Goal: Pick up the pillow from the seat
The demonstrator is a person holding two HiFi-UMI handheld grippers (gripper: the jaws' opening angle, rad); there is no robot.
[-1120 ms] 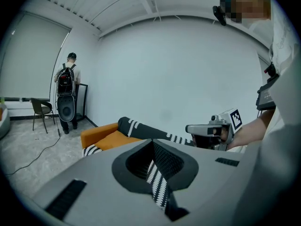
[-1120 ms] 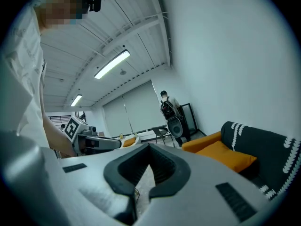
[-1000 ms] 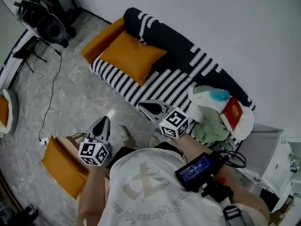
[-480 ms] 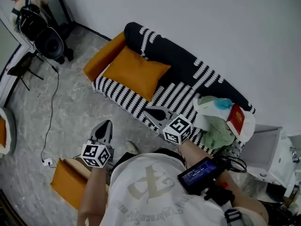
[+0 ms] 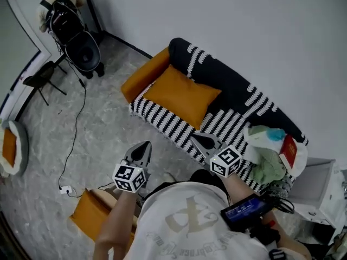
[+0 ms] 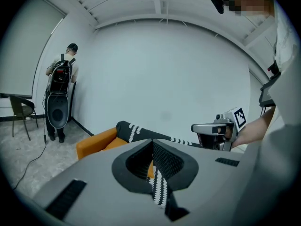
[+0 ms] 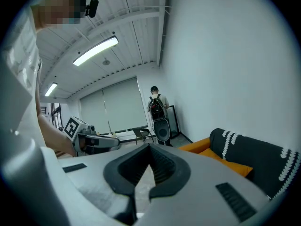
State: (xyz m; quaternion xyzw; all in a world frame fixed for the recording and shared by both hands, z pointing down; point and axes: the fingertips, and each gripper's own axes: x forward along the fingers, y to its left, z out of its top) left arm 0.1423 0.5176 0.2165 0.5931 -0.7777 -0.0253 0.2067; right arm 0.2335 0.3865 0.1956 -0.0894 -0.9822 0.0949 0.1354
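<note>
**Q:** Where's the pillow [image 5: 181,95] parked right now?

**A:** It's propped on the striped sofa [image 5: 162,122] seat, leaned back against the dark backrest at the end by the orange armrest [image 5: 142,76]. It hasn't been touched. Both grippers are held well short of it, out over the floor [image 5: 92,129].

**Q:** And the jaws?

**A:** The left gripper [image 5: 143,148] is clamped tight on nothing, and the same goes for the right gripper [image 5: 196,140]. They'd need to be opened before anything can be grabbed.

**Q:** How's it expected to handle?

**A:** Probably light and squashy with a fabric cover, so some sag should be expected if it's pinched at a single spot. The near edge or a corner looks like the place to be gripped, ideally two corners, one per gripper. Nothing fragile about it, and the cloth shouldn't be slippery.
</note>
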